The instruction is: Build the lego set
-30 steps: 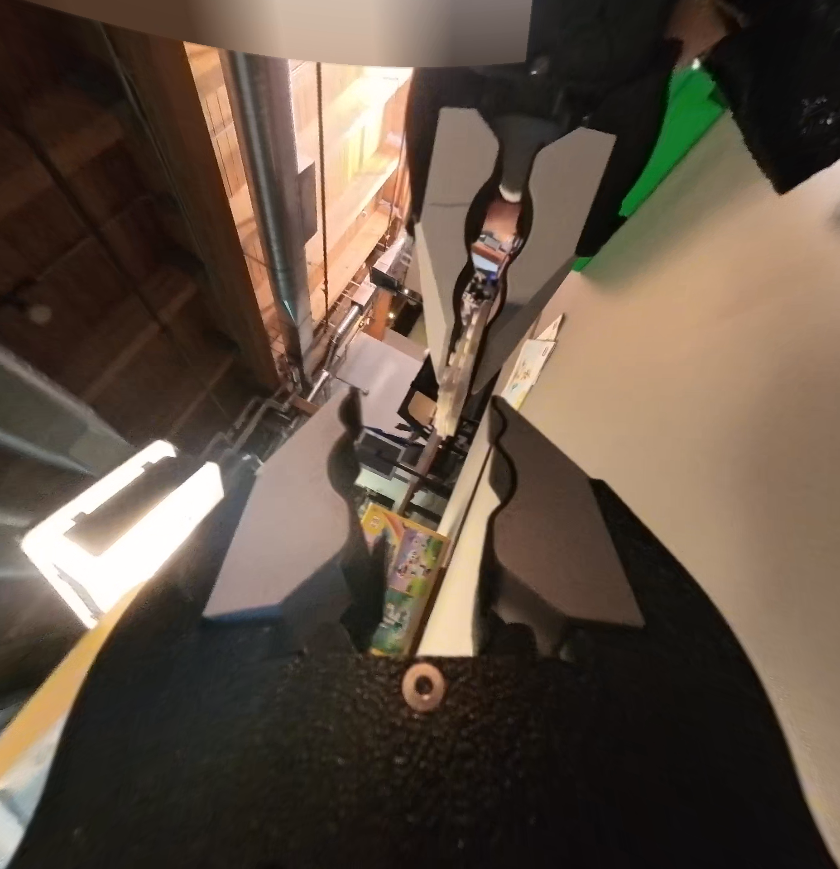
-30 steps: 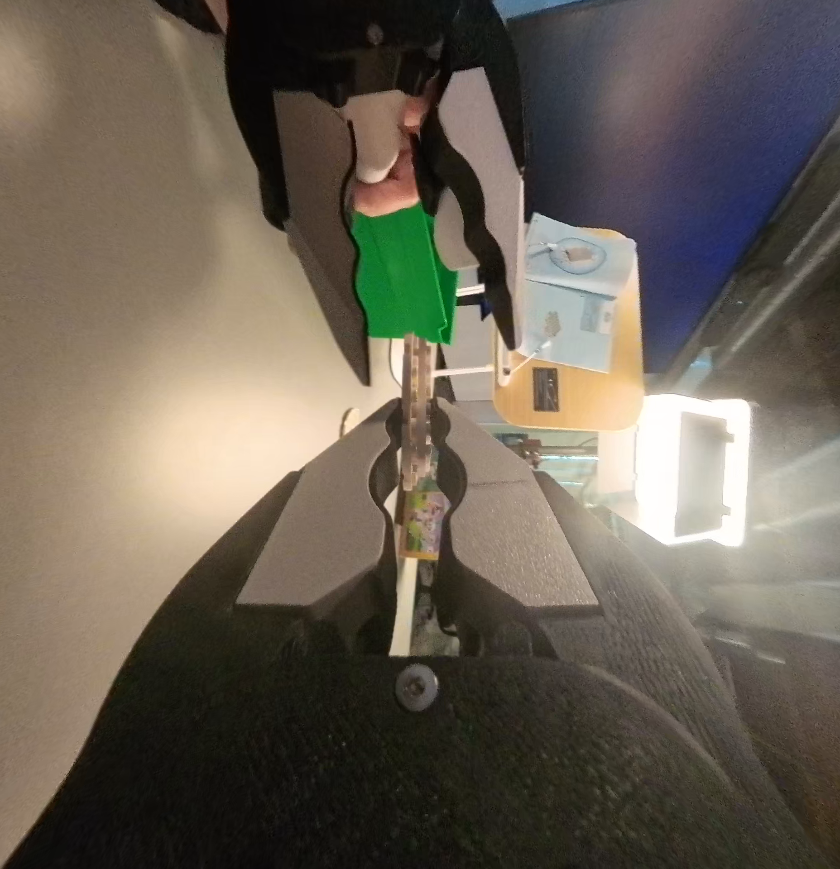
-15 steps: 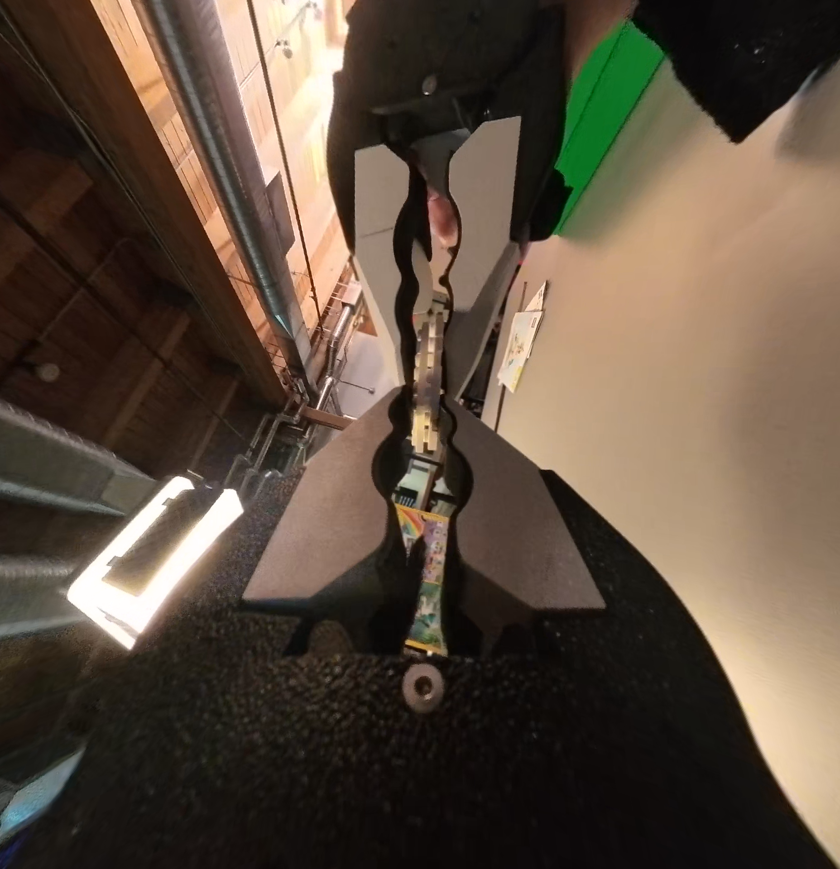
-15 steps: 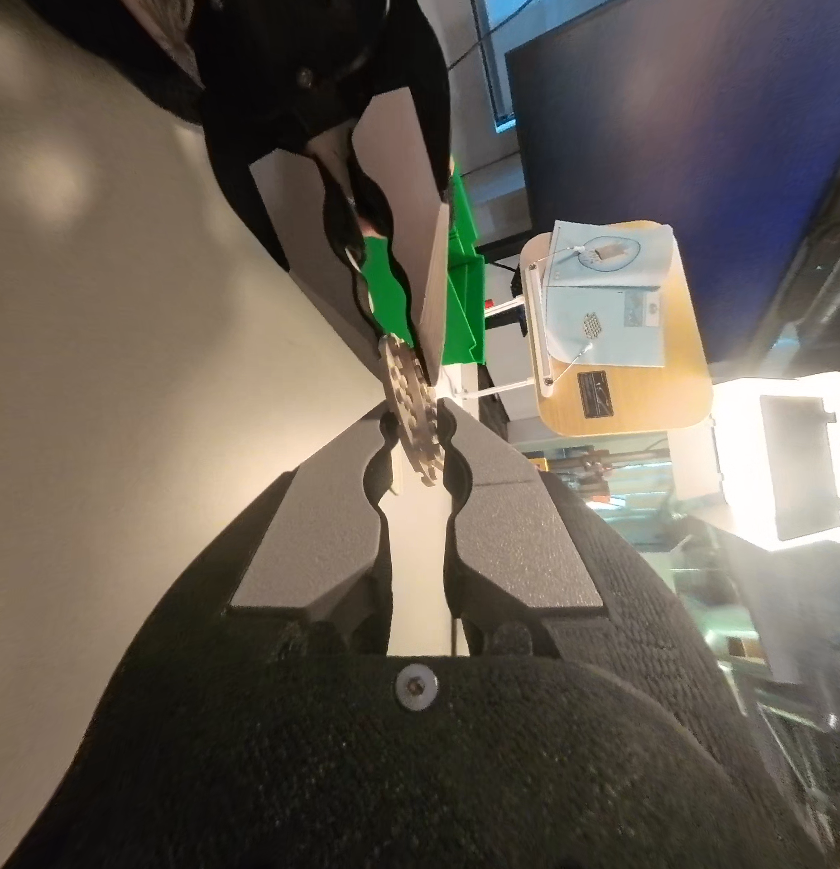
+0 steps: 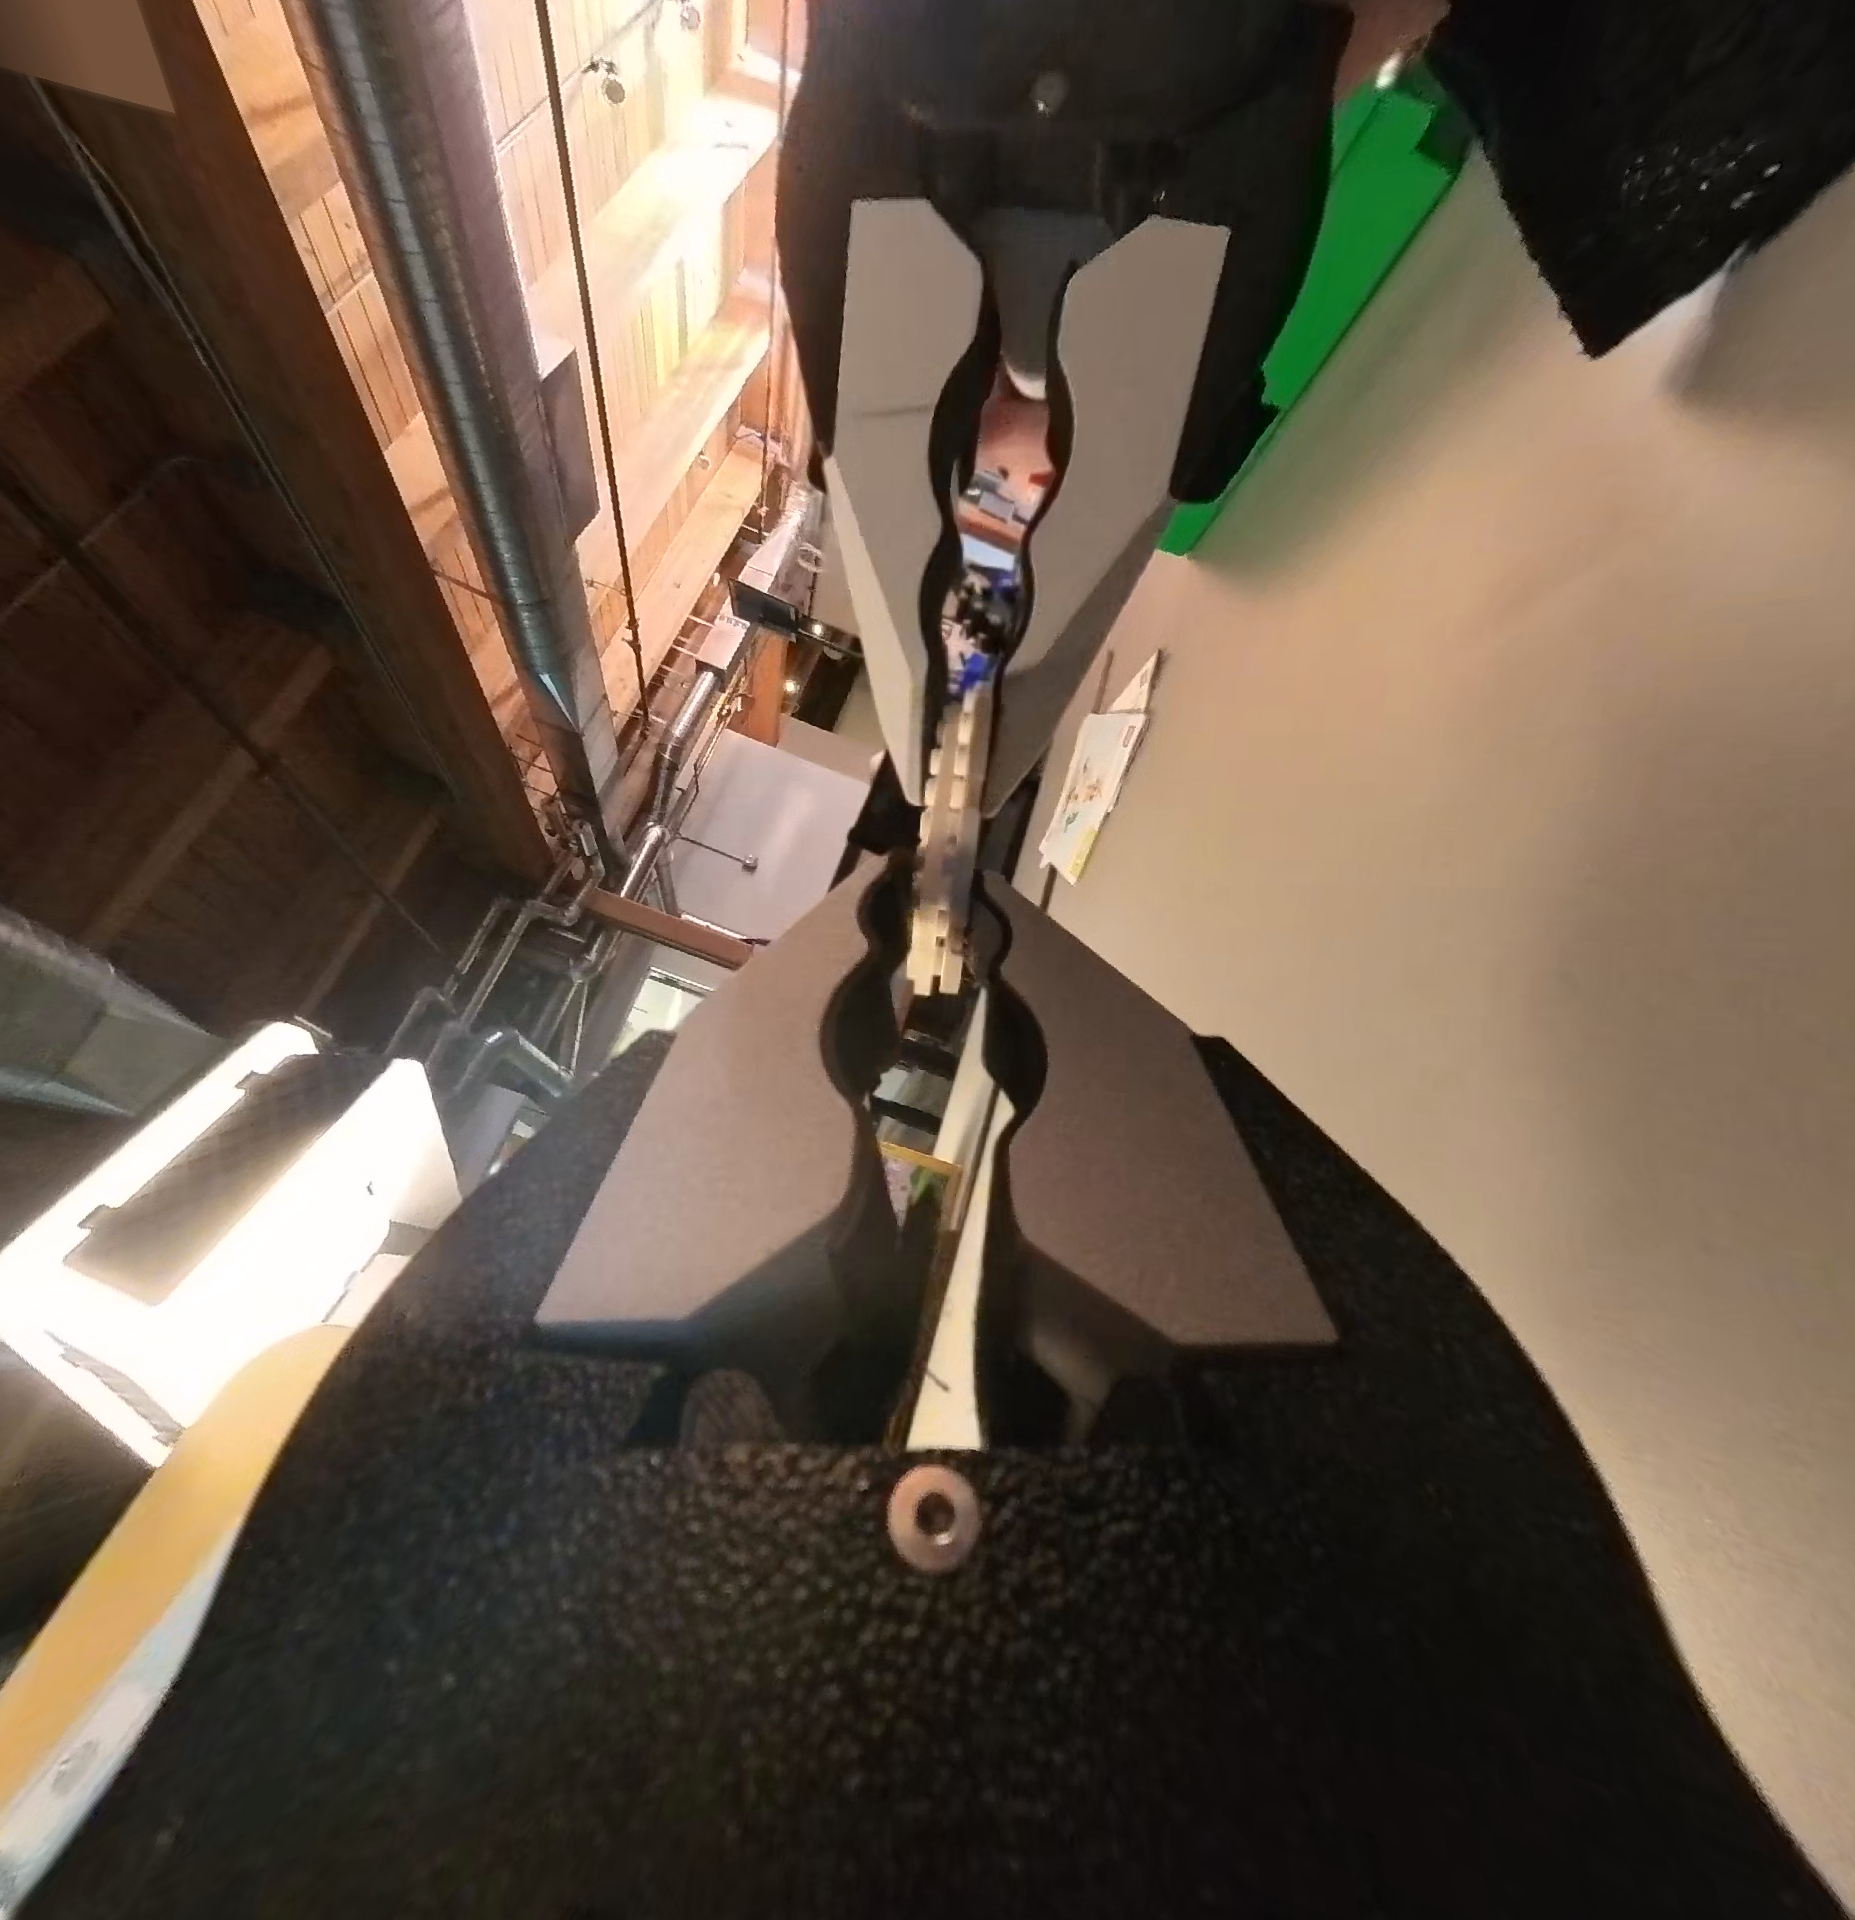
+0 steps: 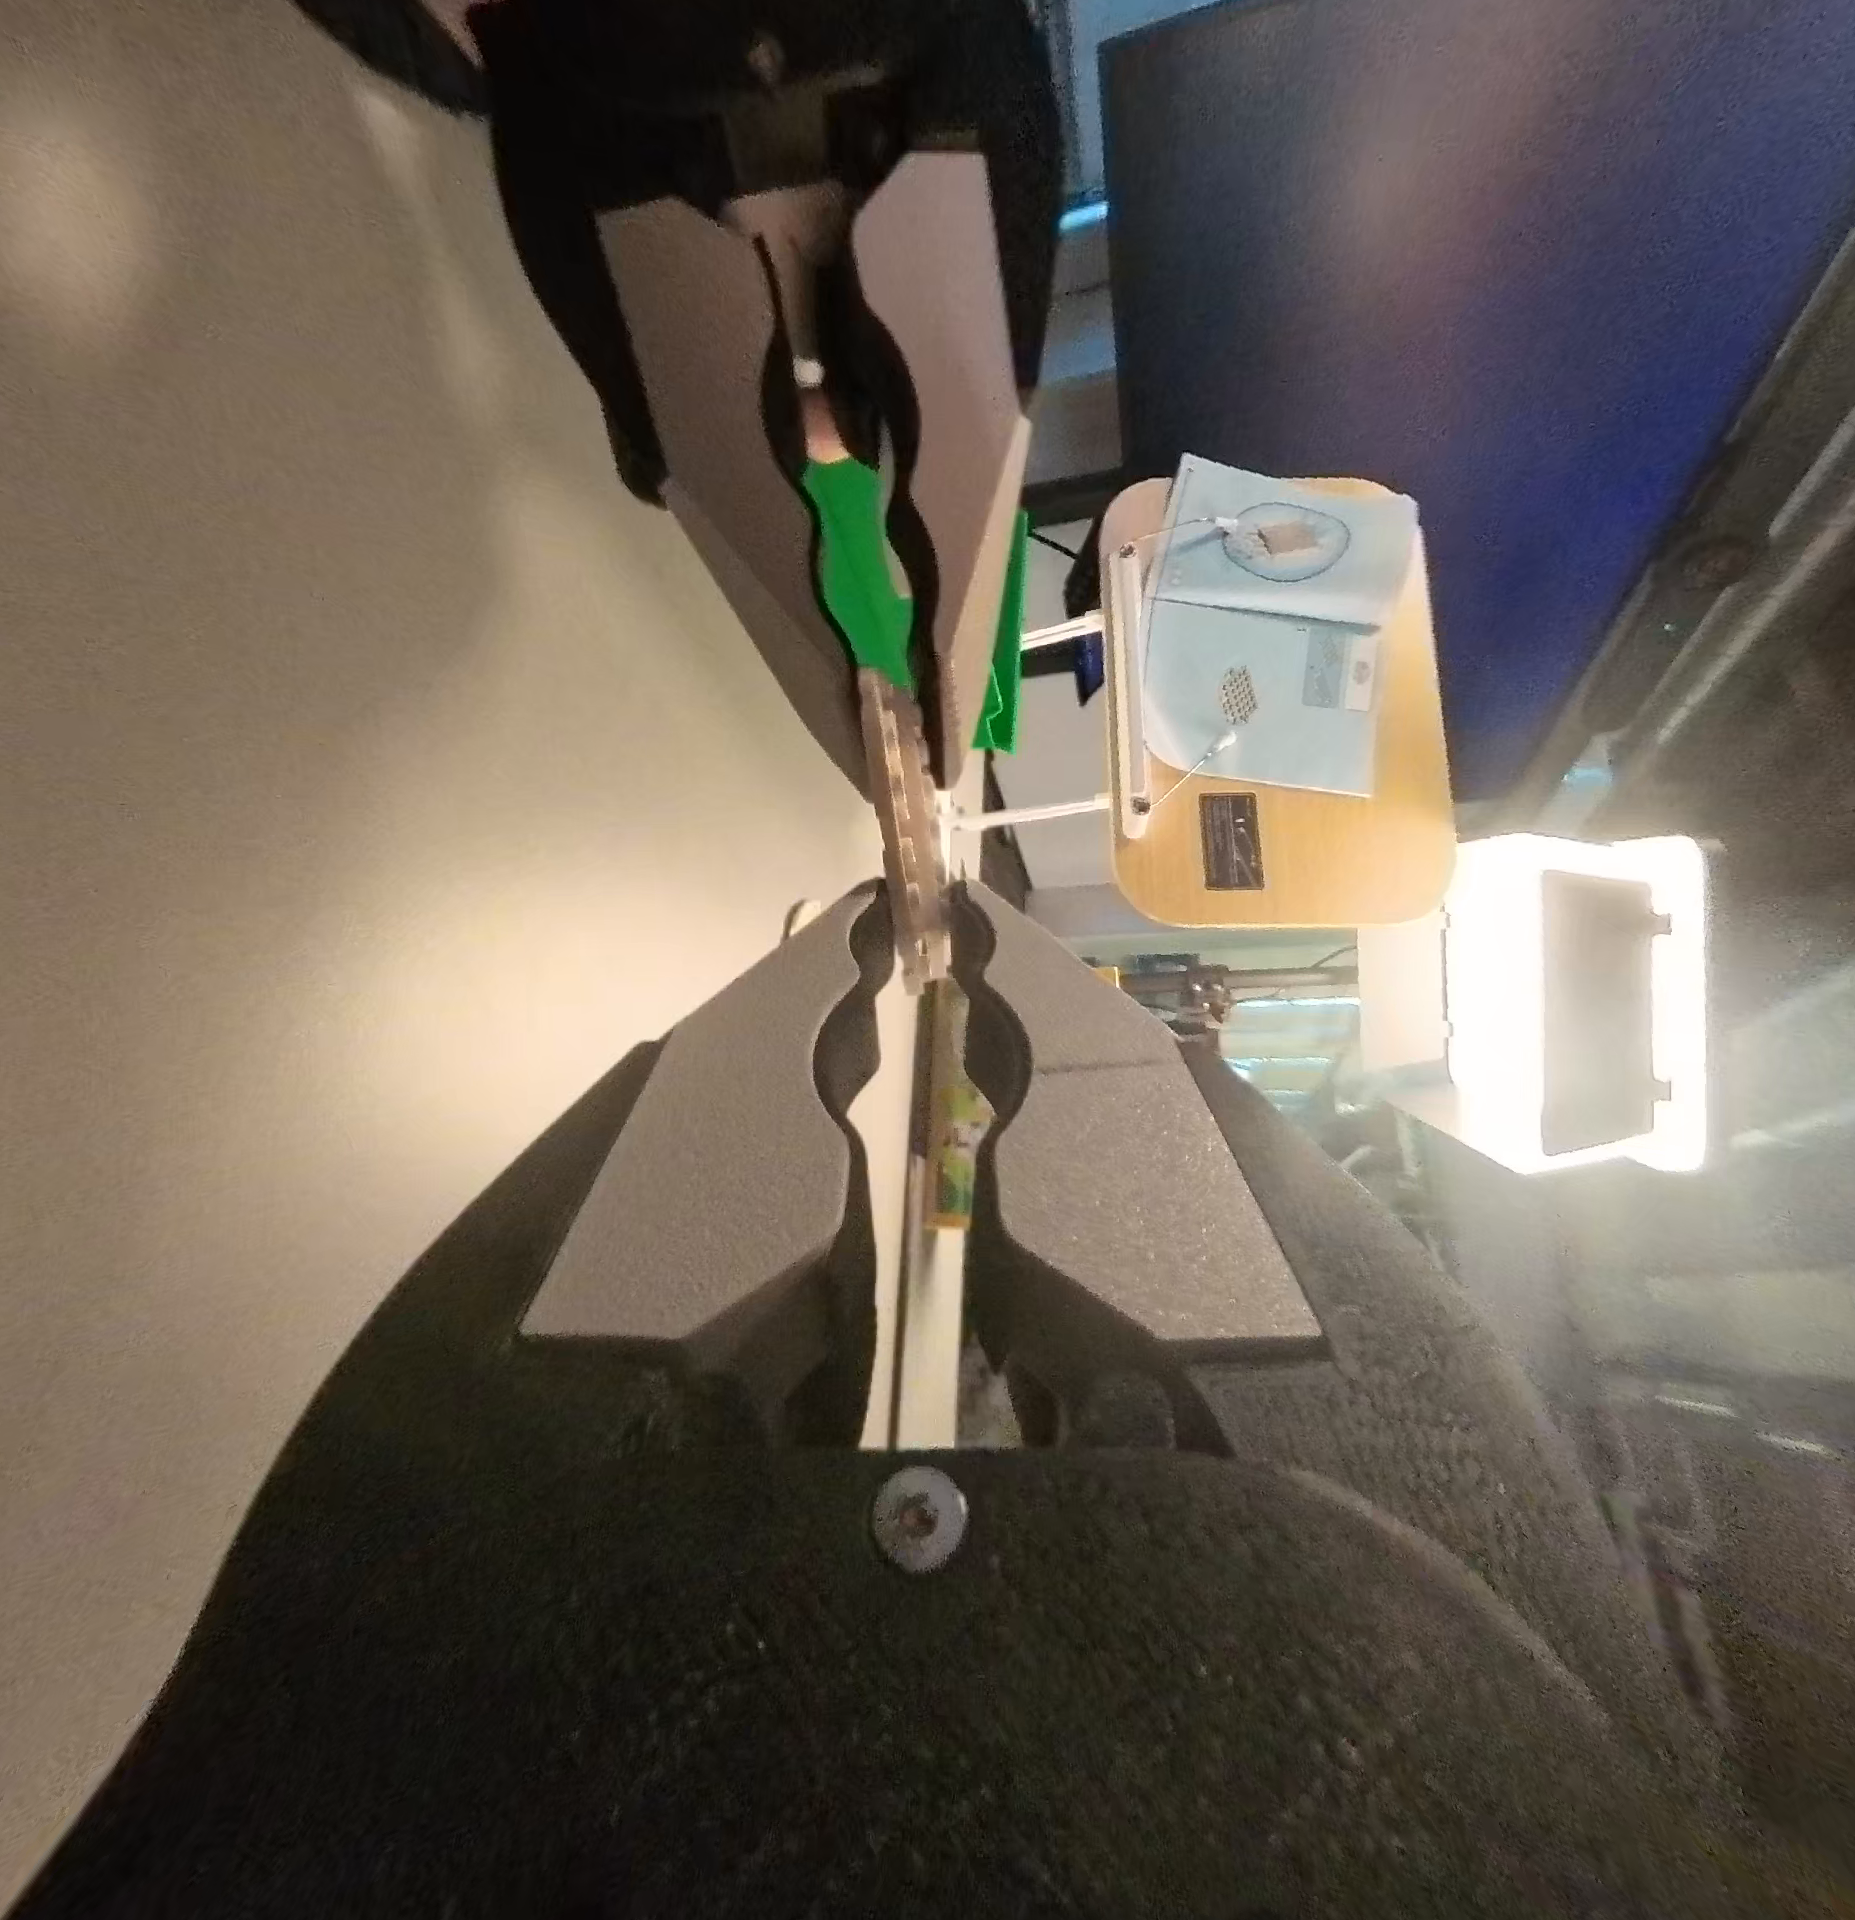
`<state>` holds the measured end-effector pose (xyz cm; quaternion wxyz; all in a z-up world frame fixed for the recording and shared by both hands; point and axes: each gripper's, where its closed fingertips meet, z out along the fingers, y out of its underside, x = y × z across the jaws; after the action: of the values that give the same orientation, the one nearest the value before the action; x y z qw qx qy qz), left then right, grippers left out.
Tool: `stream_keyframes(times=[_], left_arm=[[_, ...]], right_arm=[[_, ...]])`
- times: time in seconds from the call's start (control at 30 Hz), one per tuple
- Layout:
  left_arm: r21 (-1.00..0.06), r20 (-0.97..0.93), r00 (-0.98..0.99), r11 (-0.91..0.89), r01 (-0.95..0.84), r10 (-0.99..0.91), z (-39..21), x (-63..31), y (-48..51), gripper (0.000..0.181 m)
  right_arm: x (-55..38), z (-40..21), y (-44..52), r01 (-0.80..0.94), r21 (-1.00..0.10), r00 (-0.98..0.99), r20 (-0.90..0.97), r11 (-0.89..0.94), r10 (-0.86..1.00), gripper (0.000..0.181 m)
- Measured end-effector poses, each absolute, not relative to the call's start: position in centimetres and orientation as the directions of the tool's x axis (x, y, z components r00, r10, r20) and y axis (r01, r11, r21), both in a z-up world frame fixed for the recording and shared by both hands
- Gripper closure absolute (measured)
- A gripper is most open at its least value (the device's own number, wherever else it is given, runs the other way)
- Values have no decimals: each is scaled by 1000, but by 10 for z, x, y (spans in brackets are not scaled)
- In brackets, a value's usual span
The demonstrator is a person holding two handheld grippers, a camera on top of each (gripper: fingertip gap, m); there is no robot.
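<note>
2 grippers met tip to tip over a pale table (image 5: 1474, 935), each clamped on one end of the same thin tan plate (image 5: 947, 831). In the left wrist view, the left gripper (image 5: 928, 914) had its dark fingers (image 5: 757, 1091) drawn narrow, pinching the near end of the plate, studs facing left. The right gripper (image 5: 964, 769) reached in from the top of that view, its grey fingers (image 5: 892, 499) nipping the plate's far end. The plate was held edge-on in the air between them, clear of the table.

In the right wrist view, the right gripper (image 6: 918, 925) showed the same narrow grip on the plate (image 6: 907, 831), whose round studs showed along its left face. The left gripper (image 6: 907, 717) came from above, closed on the upper end.

Beyond the fingers a green bin (image 6: 866, 582) stood at the table's far side, and it also showed in the left wrist view (image 5: 1349, 260). A printed booklet (image 5: 1094, 779) lay on the table near its edge. A colourful box (image 6: 954, 1143) showed through the gap between the right gripper's fingers. A small wooden side table (image 6: 1287, 831) with a light blue sheet (image 6: 1276, 634) on it stood off past the table edge, and a bright lamp panel (image 6: 1588, 997) glared beside it.
</note>
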<state>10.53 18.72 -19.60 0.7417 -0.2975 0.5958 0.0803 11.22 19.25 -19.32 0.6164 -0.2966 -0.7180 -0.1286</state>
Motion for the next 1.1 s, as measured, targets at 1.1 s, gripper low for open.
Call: stream_keyframes(times=[1.1], left_arm=[[-539,-842,271,730,-421,-466,-215,111,194,173]], right_arm=[[110,-222,199,648,-355,-87,844,674,529,175]])
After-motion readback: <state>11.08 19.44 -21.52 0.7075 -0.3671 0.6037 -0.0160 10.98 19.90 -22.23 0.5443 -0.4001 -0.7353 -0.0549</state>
